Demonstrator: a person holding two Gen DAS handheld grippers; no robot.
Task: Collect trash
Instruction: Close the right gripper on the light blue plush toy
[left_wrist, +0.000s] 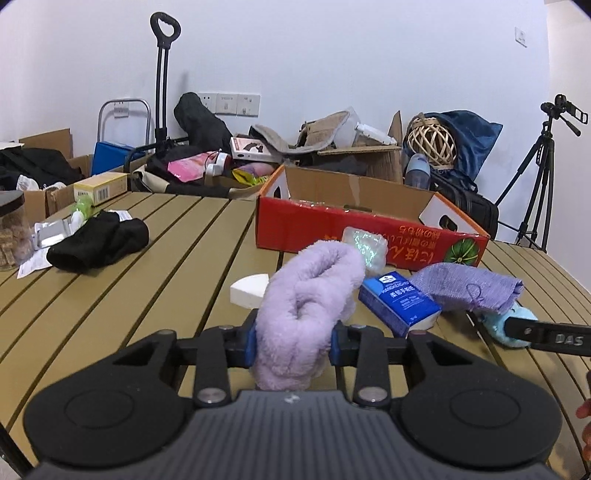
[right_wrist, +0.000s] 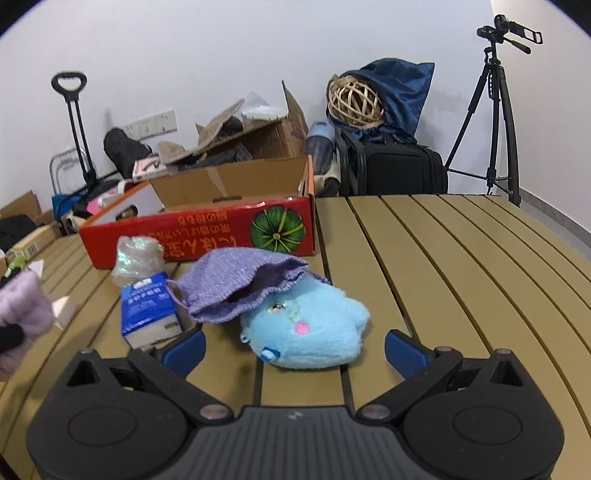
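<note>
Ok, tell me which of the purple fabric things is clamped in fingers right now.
The fluffy lilac sock, squeezed between the left gripper's blue fingers. The knitted purple pouch lies free on the table, draped over the blue plush toy.

Pouch on plush toy, box behind.

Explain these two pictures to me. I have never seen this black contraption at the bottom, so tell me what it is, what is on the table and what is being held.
Each picture comes from a camera on a hand-held two-finger gripper, one per hand of a person.

Left view: the left gripper is shut on a fluffy lilac cloth.

Right view: the right gripper is open, just short of a light blue plush toy.

On the slatted table lie a purple knitted pouch, a blue tissue pack, crumpled clear plastic, a white wedge, a black cloth and an open red cardboard box.
</note>
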